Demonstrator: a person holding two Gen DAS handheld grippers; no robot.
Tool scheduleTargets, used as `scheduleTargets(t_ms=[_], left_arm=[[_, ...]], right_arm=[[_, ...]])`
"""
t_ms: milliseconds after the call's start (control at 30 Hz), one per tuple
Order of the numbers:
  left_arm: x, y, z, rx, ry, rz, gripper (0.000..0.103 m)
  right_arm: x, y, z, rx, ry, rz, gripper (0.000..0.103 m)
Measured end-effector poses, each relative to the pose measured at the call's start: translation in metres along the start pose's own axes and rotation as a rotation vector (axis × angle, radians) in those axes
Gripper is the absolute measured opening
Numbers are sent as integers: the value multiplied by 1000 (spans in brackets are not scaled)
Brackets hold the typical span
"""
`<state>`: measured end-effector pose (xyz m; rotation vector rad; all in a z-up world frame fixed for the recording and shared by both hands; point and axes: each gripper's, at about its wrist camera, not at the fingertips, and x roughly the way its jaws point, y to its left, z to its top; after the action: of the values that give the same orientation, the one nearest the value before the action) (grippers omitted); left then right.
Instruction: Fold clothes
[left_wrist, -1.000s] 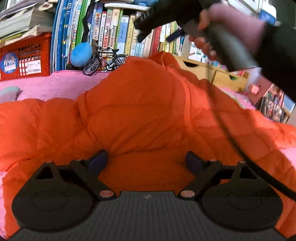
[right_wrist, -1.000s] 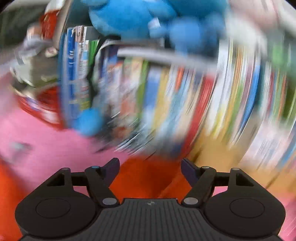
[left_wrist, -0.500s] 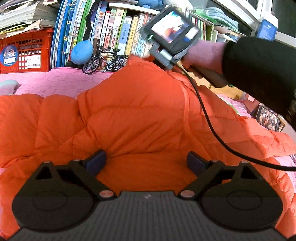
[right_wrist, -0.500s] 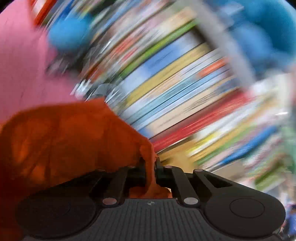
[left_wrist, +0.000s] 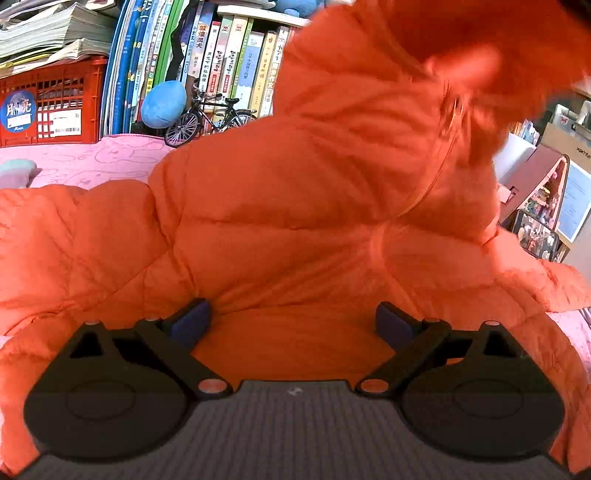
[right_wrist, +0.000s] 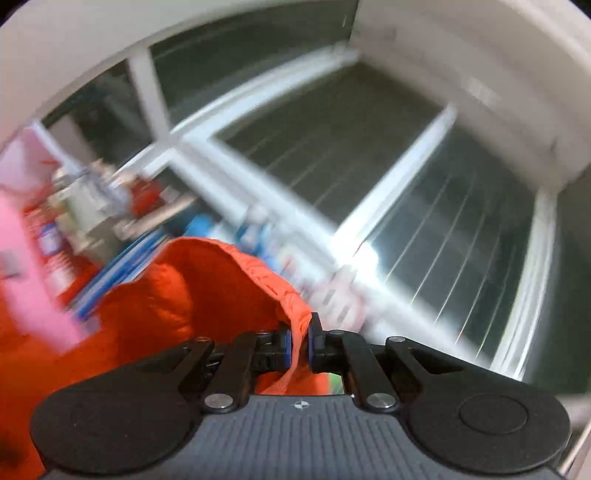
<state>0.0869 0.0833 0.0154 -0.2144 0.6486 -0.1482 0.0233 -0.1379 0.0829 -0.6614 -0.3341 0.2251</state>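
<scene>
Left wrist view: the left tongs (left_wrist: 293, 323) are sitting spread wide, with nothing pinched between the two blue pads (left_wrist: 190, 323). They are hanging just over the near edge of a puffy orange quilted jacket (left_wrist: 295, 192). The jacket is lying on a pink bed cover with faint drawings (left_wrist: 92, 158). Its right part is being lifted up high, and it is looking blurry near the top of the picture. Behind the jacket, a small black toy bicycle (left_wrist: 207, 114) is standing on the bed cover, next to a round blue soft toy (left_wrist: 162, 103). Farther back, a row of tall colourful books (left_wrist: 229, 62) is standing upright. A red plastic crate (left_wrist: 48, 103) is sitting to the left of the books, with a stack of papers (left_wrist: 48, 33) on top of it.

In the right wrist view, the right tongs (right_wrist: 300, 347) are pressed together and pinching a fold of the orange jacket's edge. The cloth is hanging away to the left. Behind it, a big white-framed window (right_wrist: 332, 155) is looking blurry.
</scene>
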Motion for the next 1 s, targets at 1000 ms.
scheduleTargets(t_ms=[1000], left_arm=[[26, -62, 97, -389, -33, -352, 76]], right_arm=[[-50, 19, -82, 285, 297, 183, 12]])
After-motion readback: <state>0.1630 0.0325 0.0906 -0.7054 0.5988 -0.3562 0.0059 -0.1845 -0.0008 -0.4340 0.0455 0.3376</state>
